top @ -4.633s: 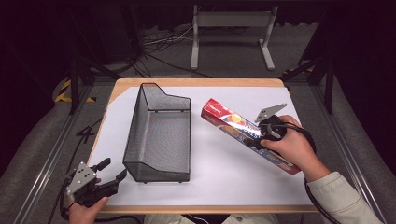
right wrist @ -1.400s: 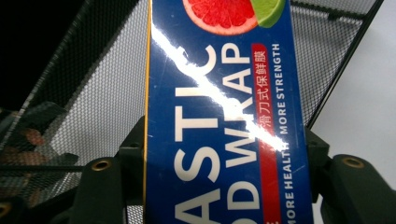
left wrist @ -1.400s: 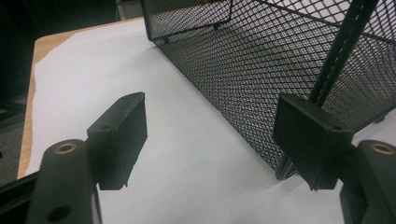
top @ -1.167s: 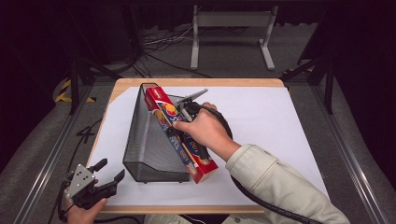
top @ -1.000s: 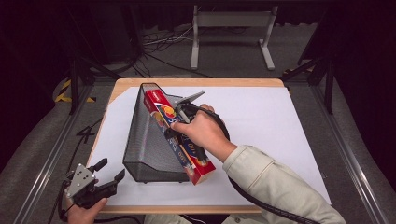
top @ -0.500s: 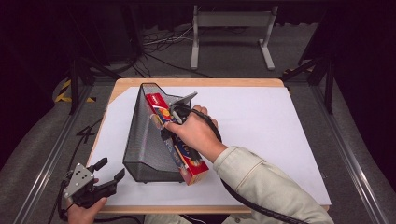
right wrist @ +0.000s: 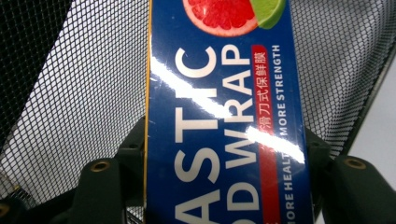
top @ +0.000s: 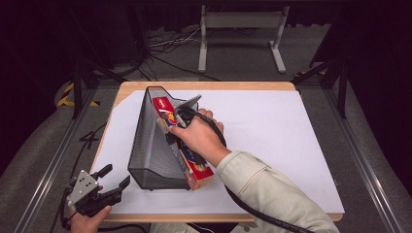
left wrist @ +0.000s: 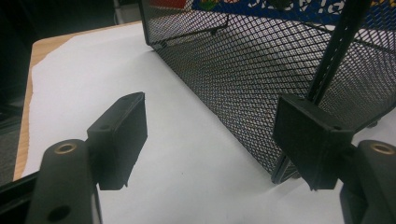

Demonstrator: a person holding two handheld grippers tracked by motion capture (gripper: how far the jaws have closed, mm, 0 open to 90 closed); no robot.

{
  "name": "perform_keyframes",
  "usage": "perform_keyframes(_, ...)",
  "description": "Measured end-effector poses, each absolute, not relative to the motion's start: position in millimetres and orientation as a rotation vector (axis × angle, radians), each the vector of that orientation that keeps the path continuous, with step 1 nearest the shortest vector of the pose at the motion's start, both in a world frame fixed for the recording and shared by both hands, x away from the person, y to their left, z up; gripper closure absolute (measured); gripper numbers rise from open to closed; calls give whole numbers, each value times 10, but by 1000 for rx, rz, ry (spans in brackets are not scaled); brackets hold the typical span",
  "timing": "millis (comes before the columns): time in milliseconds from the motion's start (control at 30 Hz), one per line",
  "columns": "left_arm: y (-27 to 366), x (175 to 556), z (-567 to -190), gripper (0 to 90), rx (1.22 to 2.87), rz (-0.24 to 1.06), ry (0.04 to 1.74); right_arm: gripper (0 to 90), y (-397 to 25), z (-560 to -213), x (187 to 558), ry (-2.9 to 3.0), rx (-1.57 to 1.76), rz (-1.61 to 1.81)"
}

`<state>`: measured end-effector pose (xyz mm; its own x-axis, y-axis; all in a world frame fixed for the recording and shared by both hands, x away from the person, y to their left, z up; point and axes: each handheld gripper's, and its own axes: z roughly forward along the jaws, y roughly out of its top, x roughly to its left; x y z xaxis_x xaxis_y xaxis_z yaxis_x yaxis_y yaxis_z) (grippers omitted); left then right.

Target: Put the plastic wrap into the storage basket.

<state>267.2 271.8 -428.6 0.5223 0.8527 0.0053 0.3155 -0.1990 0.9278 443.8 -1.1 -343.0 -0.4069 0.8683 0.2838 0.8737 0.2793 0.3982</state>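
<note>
The right gripper [top: 179, 127] is clamped across the plastic wrap box [top: 190, 162], which lies tilted in the mesh basket [top: 145, 145], its near end jutting past the basket's near right corner. The hand [top: 197, 138] hides the box's middle. At the table's near left corner, the left gripper [top: 112, 178] has its jaws apart, holding nothing.

- The high view looks forward and down from above the person's side, taking in the whole counter [top: 272, 145] from well back.
- The left gripper view sits low at about 7 o'clock on the counter, looking close along the mesh file holder [left wrist: 261, 70].
- The right gripper view presses close on the plastic wrap box [right wrist: 224, 121] over the mesh.
- All three views share the file holder [top: 155, 145].
</note>
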Motion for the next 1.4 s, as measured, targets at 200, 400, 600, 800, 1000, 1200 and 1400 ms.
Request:
perform_keyframes(200,2727,2673,-4290,269,1756,668,983,393,71,-3501,4442,-2569,-1703,-726)
perform_keyframes(400,2725,2674,-4291,269,1760,666,983,392,84,-3508,4462,-2570,-1700,-706)
perform_keyframes(600,2716,2676,-4289,270,1763,666,980,373,81,-3519,4466,-2578,-1680,-700)
perform_keyframes(800,2713,2684,-4295,269,1767,657,979,303,62,-3500,4461,-2601,-1659,-710)
perform_keyframes(1000,2715,2680,-4293,270,1765,657,978,284,42,-3465,4448,-2613,-1626,-728)
perform_keyframes(1200,2718,2679,-4291,270,1768,663,978,258,-28,-3393,4440,-2628,-1588,-785)
perform_keyframes(1400,2715,2681,-4295,270,1764,664,981,234,-97,-3261,4401,-2632,-1538,-920)
